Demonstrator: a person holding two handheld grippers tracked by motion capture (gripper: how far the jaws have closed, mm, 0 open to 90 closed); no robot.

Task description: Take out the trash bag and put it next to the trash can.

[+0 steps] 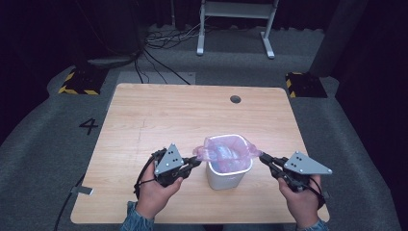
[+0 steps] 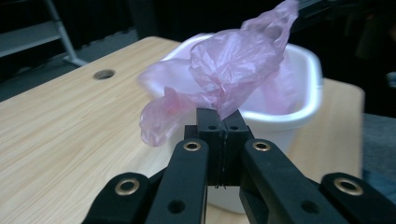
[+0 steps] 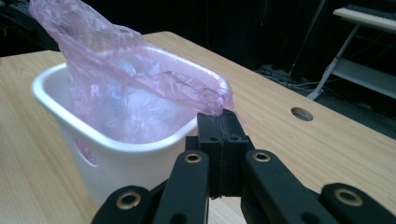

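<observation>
A small white bin (image 1: pixel 225 178) stands near the front middle of the wooden table (image 1: pixel 159 115). A thin pink plastic bag (image 1: pixel 226 150) lines it, its edges pulled up and out over the rim. My left gripper (image 1: pixel 196 160) is shut on the bag's left edge, just left of the bin. At the bin's right side my right gripper (image 1: pixel 262 157) is shut on the right edge. In the left gripper view the bag (image 2: pixel 233 60) rises from the closed jaws over the bin (image 2: pixel 299 116). In the right gripper view the bag (image 3: pixel 130 88) stretches from the jaws across the bin (image 3: pixel 116 163).
A round cable hole (image 1: pixel 235 99) sits in the table's far right part. Beyond the table stand a white frame's legs (image 1: pixel 235 29), floor cables (image 1: pixel 159 53) and two yellow-black striped blocks (image 1: pixel 77 82). A grey carpet surrounds the table.
</observation>
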